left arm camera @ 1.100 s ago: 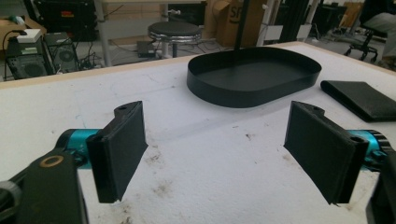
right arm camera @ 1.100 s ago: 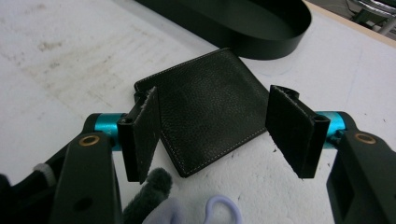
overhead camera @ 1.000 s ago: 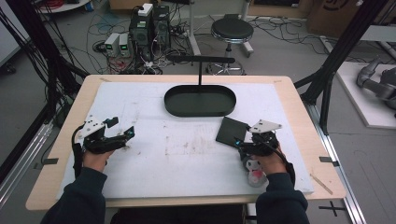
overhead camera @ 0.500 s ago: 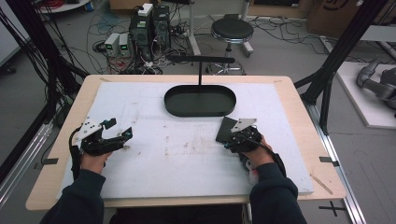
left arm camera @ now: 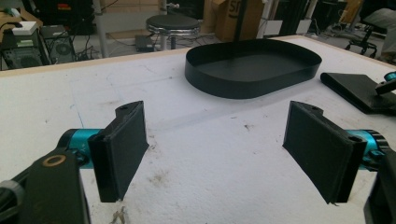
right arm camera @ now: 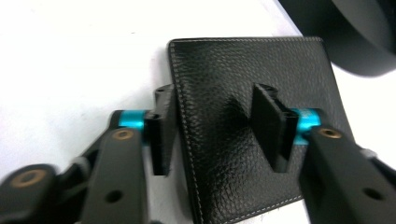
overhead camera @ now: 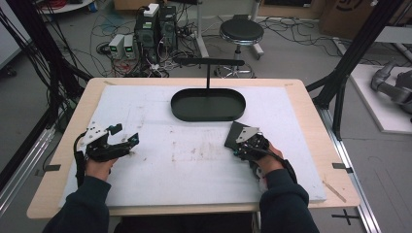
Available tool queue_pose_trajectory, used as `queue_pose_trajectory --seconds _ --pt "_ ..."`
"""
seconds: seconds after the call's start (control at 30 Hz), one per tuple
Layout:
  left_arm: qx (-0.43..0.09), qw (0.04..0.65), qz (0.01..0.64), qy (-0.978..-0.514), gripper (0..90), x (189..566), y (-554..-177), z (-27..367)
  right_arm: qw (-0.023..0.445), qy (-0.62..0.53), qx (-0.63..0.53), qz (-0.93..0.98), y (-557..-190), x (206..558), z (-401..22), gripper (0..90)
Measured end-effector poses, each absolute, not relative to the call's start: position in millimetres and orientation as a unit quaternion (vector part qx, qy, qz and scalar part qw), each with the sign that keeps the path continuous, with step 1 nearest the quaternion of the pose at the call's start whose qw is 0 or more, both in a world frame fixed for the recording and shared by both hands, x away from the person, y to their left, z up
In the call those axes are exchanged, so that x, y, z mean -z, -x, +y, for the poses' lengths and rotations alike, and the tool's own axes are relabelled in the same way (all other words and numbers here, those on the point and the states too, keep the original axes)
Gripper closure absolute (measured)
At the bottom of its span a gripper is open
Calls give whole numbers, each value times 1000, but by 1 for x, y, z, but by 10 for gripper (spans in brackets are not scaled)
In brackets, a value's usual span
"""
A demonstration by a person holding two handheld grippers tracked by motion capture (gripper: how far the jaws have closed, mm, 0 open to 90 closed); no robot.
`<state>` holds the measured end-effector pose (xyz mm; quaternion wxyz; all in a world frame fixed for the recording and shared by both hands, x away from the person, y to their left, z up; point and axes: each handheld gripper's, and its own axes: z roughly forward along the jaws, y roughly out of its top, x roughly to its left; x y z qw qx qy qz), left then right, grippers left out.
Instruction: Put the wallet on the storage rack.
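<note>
Item: right tongs, jaws part-open, hovering over the flat leather wallet; closing on it risks skidding, not lifting. Left tongs idling wide, empty.

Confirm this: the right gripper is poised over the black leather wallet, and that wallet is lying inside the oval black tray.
Not quite. The right gripper is over the wallet, jaws open, but the wallet lies on the white table surface beside the oval black tray, not inside it. The high view shows it outside the tray's rim.
</note>
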<state>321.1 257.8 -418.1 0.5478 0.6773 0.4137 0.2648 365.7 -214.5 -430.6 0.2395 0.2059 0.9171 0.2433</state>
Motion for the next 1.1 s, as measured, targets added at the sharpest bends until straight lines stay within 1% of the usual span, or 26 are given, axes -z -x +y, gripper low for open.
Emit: queue_pose_trajectory --seconds 0.1,0.2,0.23,0.3,0.57,1.1 --pt "-265 549 414 -676 213 418 -321 258 242 -193 -246 918 -363 429 -213 693" --pt "-265 548 416 -676 213 418 -321 258 240 -190 -250 919 -362 428 -212 755" --pt "-265 548 416 -676 213 418 -321 258 240 -190 -250 919 -362 428 -212 755" --pt "-265 548 417 -675 213 418 -321 258 237 -197 -263 914 -361 424 -214 785" --pt "-264 548 420 -673 213 419 -321 260 220 -220 -307 899 -361 415 -225 808" --pt "-264 545 420 -676 213 419 -322 260 170 -264 -406 858 -356 393 -235 829"
